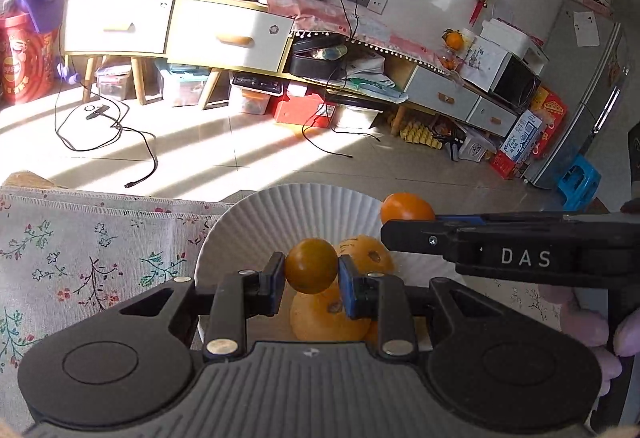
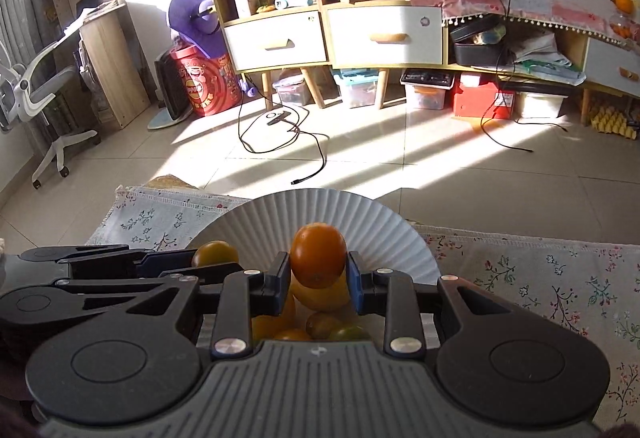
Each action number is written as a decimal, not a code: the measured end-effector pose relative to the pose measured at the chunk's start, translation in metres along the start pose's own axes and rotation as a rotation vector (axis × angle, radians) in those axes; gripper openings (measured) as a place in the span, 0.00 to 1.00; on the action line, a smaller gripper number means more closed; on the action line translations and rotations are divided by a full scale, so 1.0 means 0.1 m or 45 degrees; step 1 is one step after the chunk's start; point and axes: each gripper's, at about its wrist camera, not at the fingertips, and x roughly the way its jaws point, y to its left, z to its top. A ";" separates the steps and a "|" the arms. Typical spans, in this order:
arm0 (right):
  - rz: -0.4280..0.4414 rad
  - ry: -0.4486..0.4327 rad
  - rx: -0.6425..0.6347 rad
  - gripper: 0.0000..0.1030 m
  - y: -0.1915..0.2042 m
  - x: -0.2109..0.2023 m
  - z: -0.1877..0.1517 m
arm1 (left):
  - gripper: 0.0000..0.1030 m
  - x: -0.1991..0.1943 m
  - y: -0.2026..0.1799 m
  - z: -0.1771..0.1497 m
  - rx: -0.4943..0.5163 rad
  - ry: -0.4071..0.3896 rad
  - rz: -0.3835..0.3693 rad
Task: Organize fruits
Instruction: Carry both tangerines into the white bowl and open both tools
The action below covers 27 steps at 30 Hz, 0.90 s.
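Both grippers clamp fruit over the plate (image 2: pixel 320 204): left gripper (image 1: pixel 311 268) a dark orange, right gripper (image 2: pixel 318 258) a brighter one.

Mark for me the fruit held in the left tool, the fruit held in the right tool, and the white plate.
Left tool's fruit (image 1: pixel 311 265), left wrist view, front face.
Right tool's fruit (image 2: pixel 318 255), right wrist view, front face.
White plate (image 2: pixel 320 206), right wrist view, ribbed far rim.

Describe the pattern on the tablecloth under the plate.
Small flowers and twigs on a pale tablecloth, clearest in the right wrist view.
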 end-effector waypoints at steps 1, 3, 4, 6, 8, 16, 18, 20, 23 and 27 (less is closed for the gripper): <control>0.002 0.008 0.006 0.26 0.00 0.04 0.03 | 0.18 0.02 0.02 0.00 -0.019 0.001 -0.008; 0.013 0.029 0.016 0.26 0.02 0.11 0.06 | 0.18 0.07 0.06 0.00 -0.055 0.003 -0.019; 0.013 0.040 0.022 0.26 0.02 0.15 0.08 | 0.18 0.09 0.07 0.00 -0.063 0.005 -0.020; 0.012 0.068 0.022 0.26 0.05 0.24 0.12 | 0.18 0.12 0.08 0.01 -0.063 0.010 -0.011; 0.005 0.088 0.020 0.26 0.07 0.31 0.14 | 0.18 0.12 0.08 0.02 -0.065 0.009 -0.011; -0.014 0.167 0.038 0.26 0.10 0.49 0.18 | 0.18 0.16 0.10 0.04 -0.044 0.016 0.005; -0.019 0.170 0.026 0.26 0.12 0.51 0.20 | 0.18 0.18 0.11 0.05 -0.039 0.013 0.003; -0.022 0.174 0.019 0.26 0.14 0.52 0.20 | 0.18 0.19 0.10 0.05 -0.027 0.011 0.005; -0.034 0.184 0.002 0.26 0.17 0.55 0.22 | 0.18 0.19 0.09 0.05 -0.017 0.012 0.006; -0.034 0.191 -0.001 0.26 0.16 0.57 0.25 | 0.20 0.19 0.08 0.06 -0.005 0.011 0.012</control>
